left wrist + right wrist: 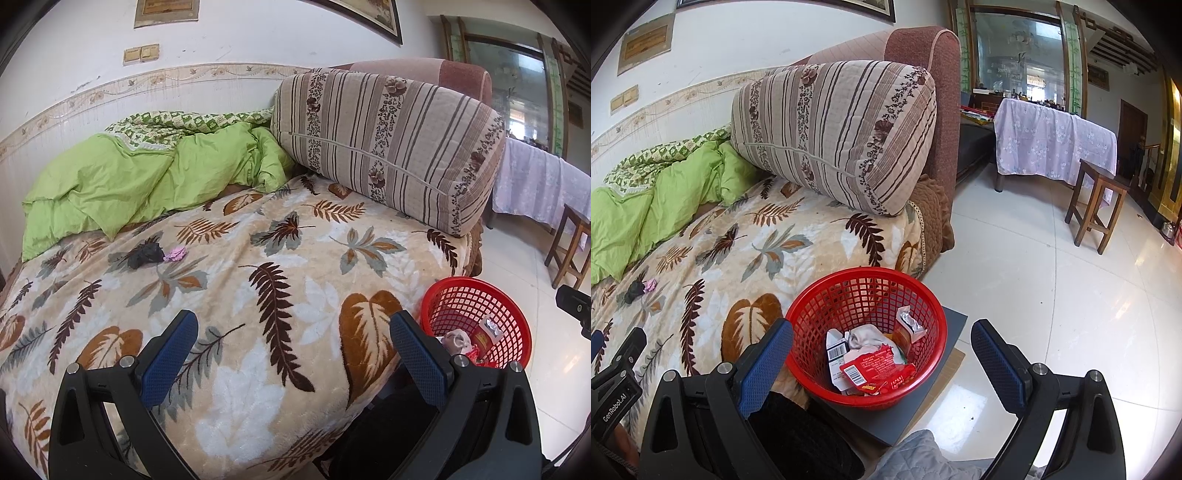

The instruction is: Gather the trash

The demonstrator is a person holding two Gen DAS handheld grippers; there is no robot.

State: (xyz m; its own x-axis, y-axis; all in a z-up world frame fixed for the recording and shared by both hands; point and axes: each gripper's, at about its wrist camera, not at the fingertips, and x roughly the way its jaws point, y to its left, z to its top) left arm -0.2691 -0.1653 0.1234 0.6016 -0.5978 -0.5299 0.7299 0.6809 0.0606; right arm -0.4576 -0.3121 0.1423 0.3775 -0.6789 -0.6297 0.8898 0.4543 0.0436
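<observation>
Both your left gripper [293, 343] and right gripper [882, 354] hang empty, jaws apart. Black scrap [145, 254] and pink scrap [175, 253] lie touching, far across the bed [258, 295]; pinching them may snag blanket pile, or drop one short of the red basket [812, 302].

You've got bright, even daylight in both views, coming from the windows [1034, 79] far ahead-right of your right claw [882, 363]. Glare pools on the floor tiles [964, 400] just ahead of it, w/ only soft shadows. Heavy fisheye bend and black corners at the edges; centre's sharp, no motion blur.
</observation>
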